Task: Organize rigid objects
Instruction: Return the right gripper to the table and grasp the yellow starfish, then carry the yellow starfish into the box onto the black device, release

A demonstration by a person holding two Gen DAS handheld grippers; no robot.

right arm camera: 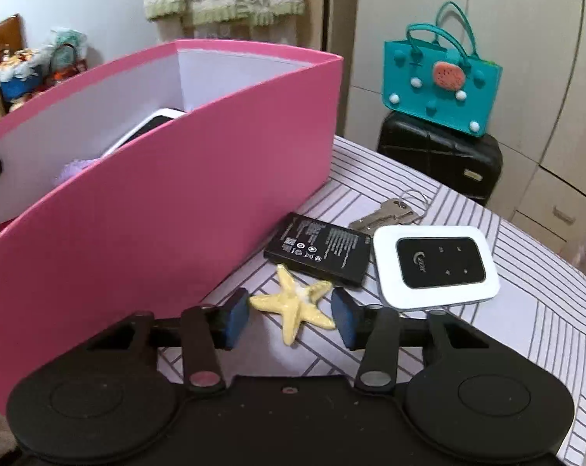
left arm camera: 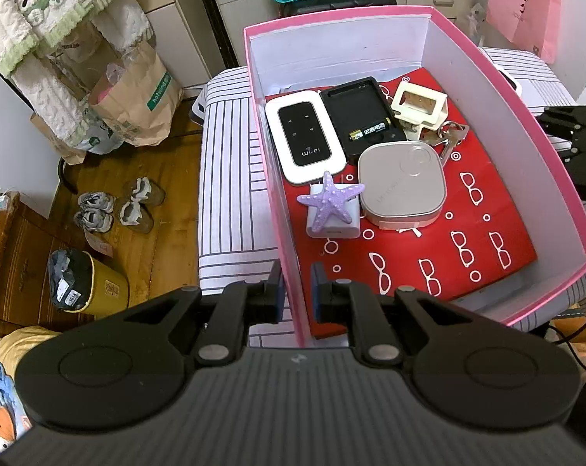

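A pink box [left arm camera: 506, 89] stands on the striped table. It holds a white Wi-Fi router [left arm camera: 304, 138], a black tray with a battery [left arm camera: 361, 116], a cream frame [left arm camera: 419, 106], keys [left arm camera: 448, 136], a silver tin [left arm camera: 403, 186] and a purple starfish [left arm camera: 330, 202] on a white charger. My left gripper [left arm camera: 297, 295] is shut on the box's near left wall. Outside the box, a yellow starfish [right arm camera: 293, 306] lies on the table between the pads of my right gripper [right arm camera: 289, 316], which touch its arm tips on both sides.
Beside the pink box [right arm camera: 157, 194] lie a black battery pack [right arm camera: 320, 252], a second white router [right arm camera: 436, 264] and a bunch of keys [right arm camera: 390, 211]. A teal bag [right arm camera: 440, 81] sits on a black suitcase behind the table. Paper bags, shoes and a yellow bin [left arm camera: 95, 283] stand on the floor at left.
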